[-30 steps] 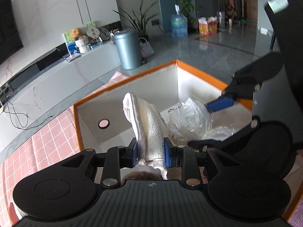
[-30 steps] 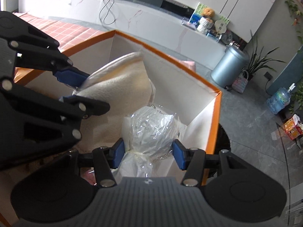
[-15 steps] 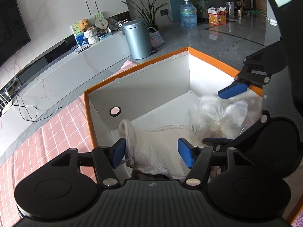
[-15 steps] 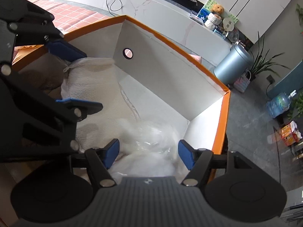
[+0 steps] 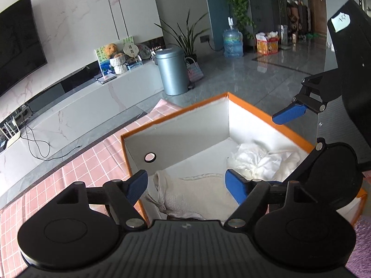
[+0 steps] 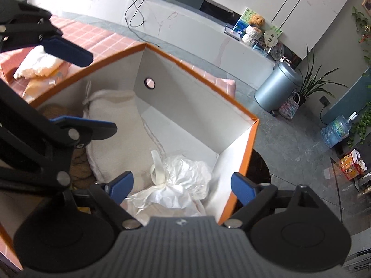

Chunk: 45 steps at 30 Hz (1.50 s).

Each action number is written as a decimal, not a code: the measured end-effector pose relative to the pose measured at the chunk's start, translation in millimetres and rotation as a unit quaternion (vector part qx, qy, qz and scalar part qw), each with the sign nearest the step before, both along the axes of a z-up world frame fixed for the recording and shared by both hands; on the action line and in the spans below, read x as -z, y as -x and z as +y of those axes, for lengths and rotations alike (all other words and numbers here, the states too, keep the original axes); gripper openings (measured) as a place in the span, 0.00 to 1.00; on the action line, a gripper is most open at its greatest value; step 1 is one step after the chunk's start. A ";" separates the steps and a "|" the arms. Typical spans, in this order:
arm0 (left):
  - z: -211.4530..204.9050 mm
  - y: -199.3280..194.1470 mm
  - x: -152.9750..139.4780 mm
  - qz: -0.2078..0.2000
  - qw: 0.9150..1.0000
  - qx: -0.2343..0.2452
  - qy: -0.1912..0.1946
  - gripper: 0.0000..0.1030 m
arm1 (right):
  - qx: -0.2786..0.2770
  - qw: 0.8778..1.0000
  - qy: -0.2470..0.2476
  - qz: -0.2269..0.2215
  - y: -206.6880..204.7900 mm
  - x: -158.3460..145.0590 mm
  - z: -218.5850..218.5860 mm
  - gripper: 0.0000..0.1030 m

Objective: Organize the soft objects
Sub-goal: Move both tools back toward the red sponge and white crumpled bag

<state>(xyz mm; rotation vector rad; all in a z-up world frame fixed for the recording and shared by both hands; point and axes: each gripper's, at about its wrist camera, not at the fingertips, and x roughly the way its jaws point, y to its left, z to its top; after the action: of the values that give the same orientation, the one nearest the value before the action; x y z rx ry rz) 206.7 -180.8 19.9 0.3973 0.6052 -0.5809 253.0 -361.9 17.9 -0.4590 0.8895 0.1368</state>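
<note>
Once I let go, my left gripper [image 5: 186, 186] had its jaws spread wide over the orange box [image 5: 176, 113] with nothing between them — a second earlier they were pinching the white towel [image 5: 192, 197], held upright. In the left view that towel now lay slumped flat on the box floor, just below the open fingers, and the plastic-wrapped bundle [image 5: 257, 161] sat beside it toward the far corner.

From the right view, my right gripper [image 6: 179, 187] was equally spread and empty; a second before, it had closed around the bundle [image 6: 183, 180], which now rested on the floor against the near wall, touching the towel [image 6: 116, 129]. Both pieces were therefore delivered. Outside the box, on the pink checked cloth [image 6: 92, 37], a pale cushion [image 6: 38, 63] remained — I judged it the likely next pickup.
</note>
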 end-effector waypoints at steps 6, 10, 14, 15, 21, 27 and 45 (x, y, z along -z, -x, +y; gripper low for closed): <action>15.9 13.1 -16.8 -0.018 0.998 -0.014 0.050 0.87 | 0.006 1.000 -0.009 -0.023 14.3 -16.9 3.7 0.87; 27.1 25.1 -28.7 -0.035 0.996 -0.023 0.077 0.87 | 0.015 0.999 -0.008 -0.048 28.1 -27.3 8.5 0.87; 40.3 38.4 -38.8 -0.047 0.993 -0.037 0.102 0.87 | 0.041 0.996 -0.018 -0.080 45.6 -39.6 11.5 0.89; 45.0 43.2 -40.1 -0.053 0.992 -0.042 0.106 0.87 | 0.047 0.995 -0.024 -0.088 51.2 -42.5 12.1 0.89; 71.6 66.5 -41.9 -0.071 0.987 -0.067 0.127 0.87 | 0.077 0.985 -0.069 -0.138 86.2 -54.4 25.1 0.95; 108.3 81.9 -39.3 -0.075 0.980 -0.110 0.149 0.87 | 0.076 0.976 -0.103 -0.177 115.5 -53.5 56.6 0.95; 223.6 95.2 3.1 -0.033 0.946 -0.260 0.190 0.87 | 0.035 0.962 -0.158 -0.219 140.0 -21.7 164.9 0.94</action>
<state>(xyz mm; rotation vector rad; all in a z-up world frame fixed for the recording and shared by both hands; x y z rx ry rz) 111.5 42.8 16.7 -0.1121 0.4913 -0.1659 113.0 -197.0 39.6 -0.1468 0.4353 0.1052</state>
